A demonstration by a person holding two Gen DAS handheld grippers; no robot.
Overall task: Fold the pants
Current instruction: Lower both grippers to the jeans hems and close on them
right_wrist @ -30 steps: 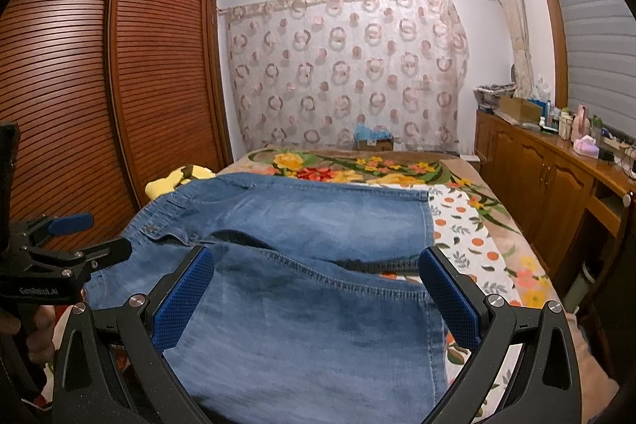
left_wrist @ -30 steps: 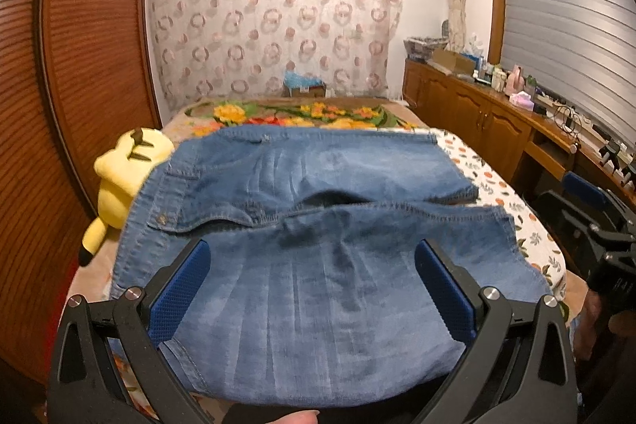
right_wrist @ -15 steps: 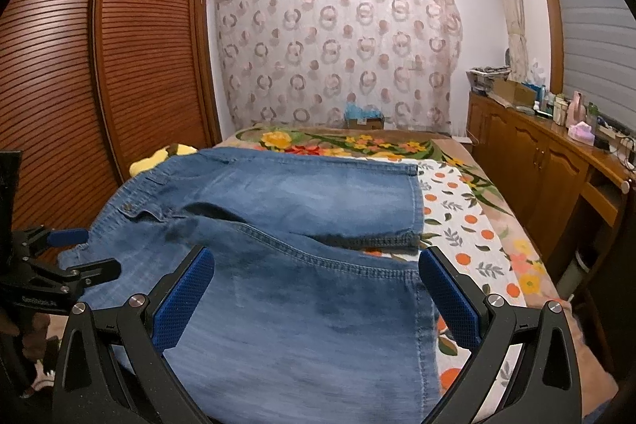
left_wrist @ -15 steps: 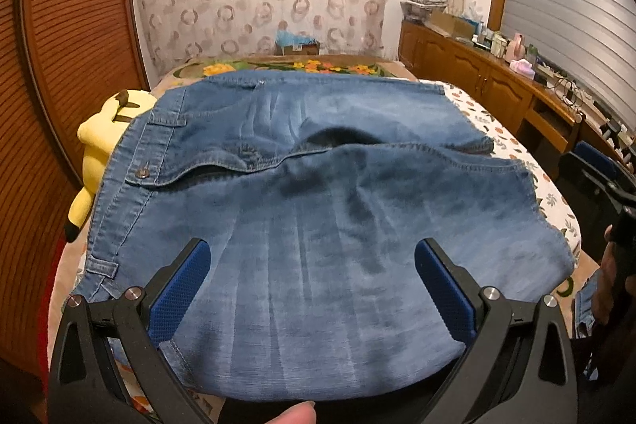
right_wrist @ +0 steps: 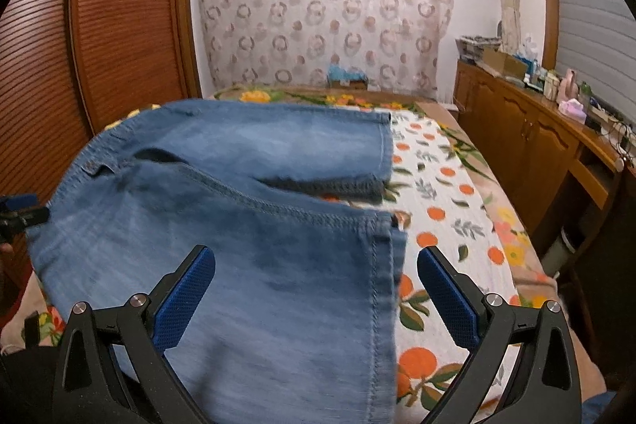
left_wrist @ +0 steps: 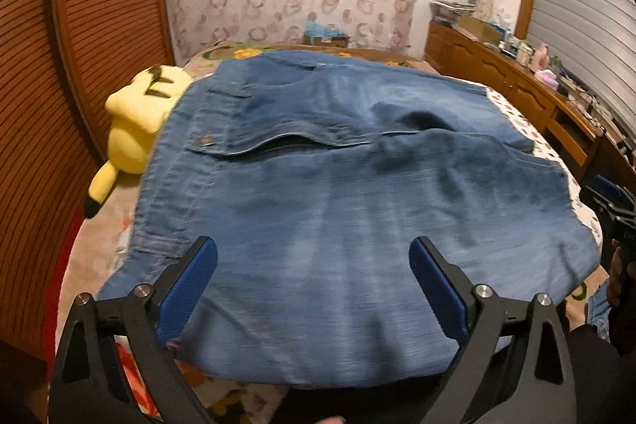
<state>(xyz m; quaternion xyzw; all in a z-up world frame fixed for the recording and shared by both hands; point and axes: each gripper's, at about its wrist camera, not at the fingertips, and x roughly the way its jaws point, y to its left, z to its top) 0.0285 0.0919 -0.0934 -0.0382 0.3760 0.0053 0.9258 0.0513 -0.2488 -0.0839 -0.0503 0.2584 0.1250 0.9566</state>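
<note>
The denim pants (left_wrist: 338,225) are spread flat across the bed (right_wrist: 449,193), waistband toward the wardrobe side and leg hems toward the cabinet side. Their near edge hangs just past the bed's near edge. Beyond the hems (right_wrist: 383,153), a broad strip of floral sheet is left bare, giving open room on that side. At the waistband, a yellow plush toy (left_wrist: 137,122) lies just beside the denim.

The left gripper (left_wrist: 314,285) is held wide above the near leg; its jaws have just been closing slightly, and nothing is clamped between them. The right gripper (right_wrist: 316,285) is spread wide over the near hem, gripping nothing.

The plush toy is clearly shown only in the left view; the hems and bare sheet are shown best in the right view. The wardrobe (right_wrist: 119,18) and the cabinet (right_wrist: 516,130) bound the bed.
</note>
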